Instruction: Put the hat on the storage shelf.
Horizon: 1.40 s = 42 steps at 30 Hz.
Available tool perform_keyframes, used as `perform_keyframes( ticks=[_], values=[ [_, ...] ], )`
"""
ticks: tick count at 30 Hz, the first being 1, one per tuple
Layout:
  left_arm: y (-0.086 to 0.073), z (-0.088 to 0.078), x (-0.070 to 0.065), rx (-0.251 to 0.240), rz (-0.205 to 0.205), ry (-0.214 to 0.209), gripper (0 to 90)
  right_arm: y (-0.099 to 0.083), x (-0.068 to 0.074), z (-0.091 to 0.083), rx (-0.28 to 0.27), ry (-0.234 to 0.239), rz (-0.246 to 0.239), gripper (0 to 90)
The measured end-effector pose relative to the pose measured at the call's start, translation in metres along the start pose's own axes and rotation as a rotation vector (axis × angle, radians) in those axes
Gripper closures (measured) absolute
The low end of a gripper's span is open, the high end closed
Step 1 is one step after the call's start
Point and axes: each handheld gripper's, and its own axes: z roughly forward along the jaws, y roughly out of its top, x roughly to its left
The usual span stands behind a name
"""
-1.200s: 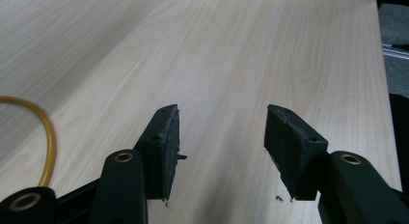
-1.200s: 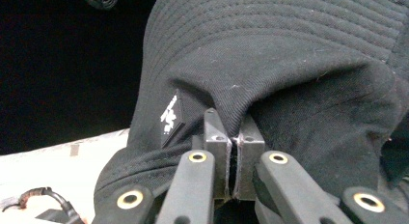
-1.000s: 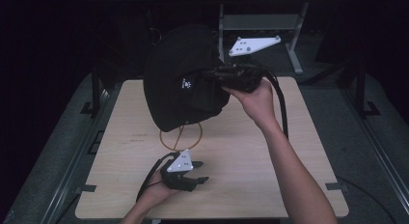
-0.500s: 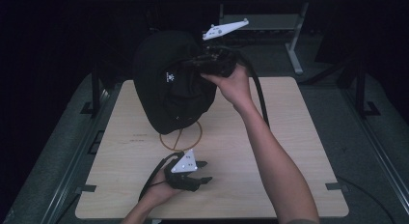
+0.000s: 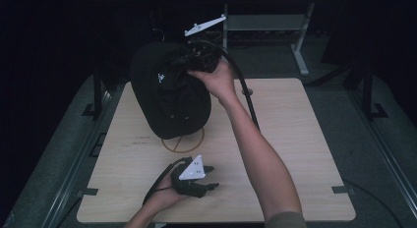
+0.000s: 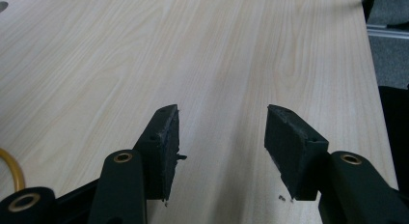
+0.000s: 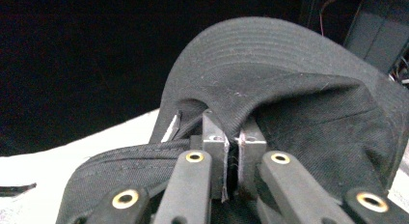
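The right gripper (image 7: 233,151) is pinching the black cap (image 7: 289,89) fabric tight between its jaws, while the left gripper (image 6: 222,142) is resting wide open and empty over the wooden table (image 6: 231,50).

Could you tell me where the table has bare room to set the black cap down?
The table's right half, beyond the right forearm, is bare, and so is the left strip beside the cap. It is crowded at the middle, around the ring and left gripper.

A: Can any text, brand or number be read here?

B: None can be read. A small white emblem (image 5: 160,77) is carried on the black cap (image 5: 169,98), but its form cannot be made out. Faint dark marks (image 5: 142,139) are printed on the wooden table (image 5: 295,139), too small to be read.
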Motion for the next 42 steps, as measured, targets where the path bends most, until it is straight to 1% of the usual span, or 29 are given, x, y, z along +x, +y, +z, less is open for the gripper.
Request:
perform_keyframes(
  ticks=[2,3,4,5,6,7,8,10,11,13,20,21,23,25,29,37,38,42],
  values=[
    [0.001,0.001,-0.002,0.005,0.007,-0.003,46.0,0.002,-0.001,0.01,0.031,-0.009,0.011,83.2],
    [0.001,0.001,-0.003,0.005,0.01,-0.004,46.0,0.002,-0.001,0.014,0.033,-0.025,0.006,78.0],
    [0.002,0.002,-0.004,0.006,0.02,-0.003,46.0,0.002,-0.001,0.017,0.039,-0.044,0.003,70.7],
    [0.003,0.002,-0.005,0.007,0.023,-0.003,46.0,0.002,-0.001,0.02,0.043,-0.057,0.011,67.8],
    [0.003,0.002,-0.006,0.014,0.036,-0.003,46.0,0.002,-0.001,0.021,0.042,-0.043,0.013,66.2],
    [0.003,0.003,-0.007,0.018,0.037,-0.005,46.0,0.002,0.0,0.021,0.047,-0.048,0.011,63.9],
    [0.003,0.003,-0.007,0.02,0.037,-0.005,45.9,0.001,0.0,0.02,0.056,-0.055,-0.002,62.8],
    [0.002,0.003,-0.006,0.022,0.037,-0.004,45.7,-0.001,0.001,0.017,0.053,-0.041,0.002,60.3],
    [0.002,0.003,-0.006,0.016,0.03,-0.002,45.4,-0.003,0.0,0.014,0.043,-0.031,0.011,58.1],
    [0.002,0.002,-0.005,0.016,0.023,0.003,44.5,-0.006,-0.001,0.01,0.026,-0.005,0.021,56.9],
    [-0.002,-0.001,-0.001,0.01,-0.012,0.027,41.7,-0.023,-0.005,-0.001,0.015,0.021,0.03,49.6],
    [-0.003,-0.001,0.0,0.005,-0.018,0.028,41.2,-0.026,-0.006,-0.003,0.004,0.02,0.034,48.4],
    [-0.004,-0.003,0.002,0.004,-0.045,0.033,40.3,-0.03,-0.007,-0.006,-0.004,0.032,0.05,45.2],
    [-0.004,-0.005,0.004,-0.001,-0.053,0.036,39.1,-0.033,-0.007,-0.01,-0.006,0.037,0.044,43.8],
    [-0.006,-0.007,0.007,-0.003,-0.07,0.044,37.8,-0.038,-0.007,-0.021,-0.016,0.034,0.042,42.7],
    [-0.007,-0.005,0.009,0.001,-0.083,0.044,35.5,-0.048,-0.014,-0.04,-0.03,0.013,0.066,40.1],
    [-0.007,-0.005,0.008,-0.004,-0.093,0.045,35.0,-0.048,-0.014,-0.041,-0.03,0.009,0.069,39.7],
    [-0.007,-0.005,0.009,-0.009,-0.102,0.048,33.3,-0.055,-0.018,-0.048,-0.019,-0.003,0.073,37.4]
  ],
)
